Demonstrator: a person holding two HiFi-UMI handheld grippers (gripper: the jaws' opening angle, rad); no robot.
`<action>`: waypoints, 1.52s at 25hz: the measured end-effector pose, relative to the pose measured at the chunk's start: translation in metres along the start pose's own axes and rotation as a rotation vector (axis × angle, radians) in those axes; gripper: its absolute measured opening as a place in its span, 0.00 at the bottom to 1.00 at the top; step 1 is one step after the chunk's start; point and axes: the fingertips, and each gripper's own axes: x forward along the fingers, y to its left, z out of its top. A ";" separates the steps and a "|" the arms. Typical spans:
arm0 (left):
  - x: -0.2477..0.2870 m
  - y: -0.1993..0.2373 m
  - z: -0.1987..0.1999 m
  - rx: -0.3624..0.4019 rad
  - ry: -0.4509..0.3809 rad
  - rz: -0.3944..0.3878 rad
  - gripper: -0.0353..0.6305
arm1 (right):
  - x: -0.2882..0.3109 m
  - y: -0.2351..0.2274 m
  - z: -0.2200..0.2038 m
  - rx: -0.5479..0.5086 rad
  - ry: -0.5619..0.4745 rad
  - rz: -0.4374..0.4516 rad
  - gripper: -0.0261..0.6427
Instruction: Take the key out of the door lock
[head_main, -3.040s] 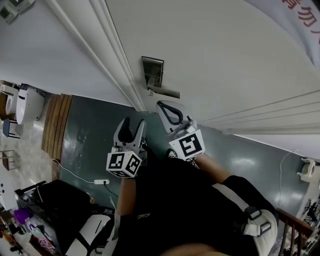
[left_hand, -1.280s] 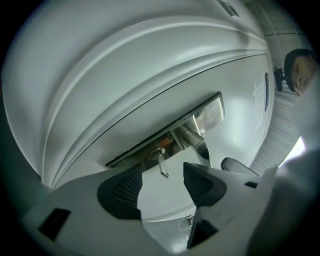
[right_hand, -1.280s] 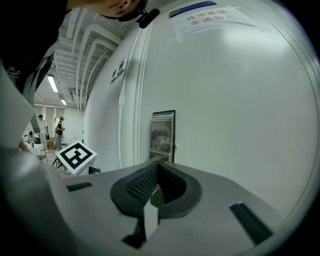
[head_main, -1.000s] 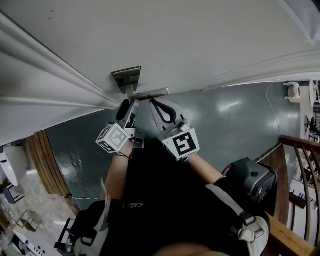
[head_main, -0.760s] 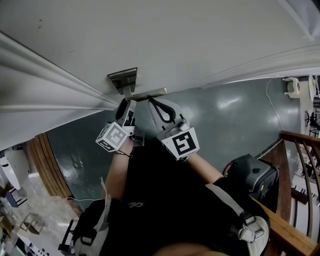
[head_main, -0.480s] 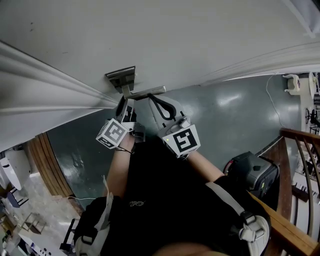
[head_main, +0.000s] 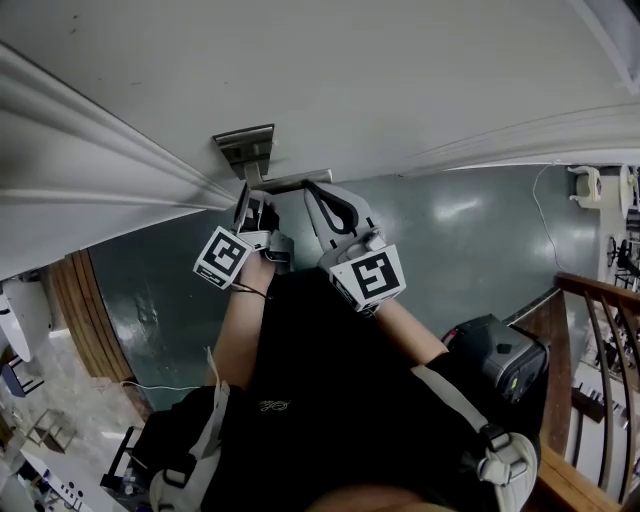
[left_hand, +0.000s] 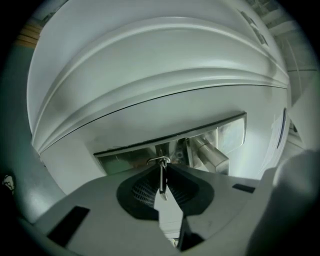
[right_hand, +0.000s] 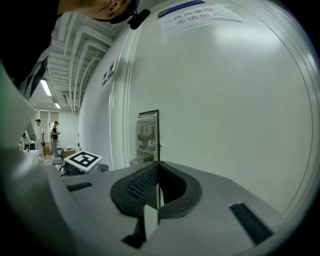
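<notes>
Right gripper (right_hand: 158, 167) closed near white door (head_main: 400, 80); glossy green floor (head_main: 470, 230), wooden railing (head_main: 590, 300).

Left gripper (head_main: 244, 204) reaches out level, its marker cube tilted. Its jaws have just been closing and now pinch the thin key (left_hand: 161, 178) between the pads. Right gripper (head_main: 312, 190) sits just beside it, tipped slightly downward, jaws pressed together with nothing between them. Left forearm (head_main: 240, 330) and right forearm (head_main: 410, 340) extend forward, bare, side by side.
</notes>
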 end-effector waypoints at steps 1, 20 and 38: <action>0.000 0.000 0.000 -0.003 -0.008 0.002 0.14 | -0.001 0.000 0.000 0.000 -0.001 0.005 0.05; -0.001 -0.001 -0.005 -0.177 -0.128 0.004 0.11 | -0.018 -0.008 0.001 0.037 -0.006 0.033 0.05; -0.003 0.000 -0.003 -0.177 -0.180 0.012 0.11 | -0.023 0.003 0.005 0.022 -0.017 0.043 0.05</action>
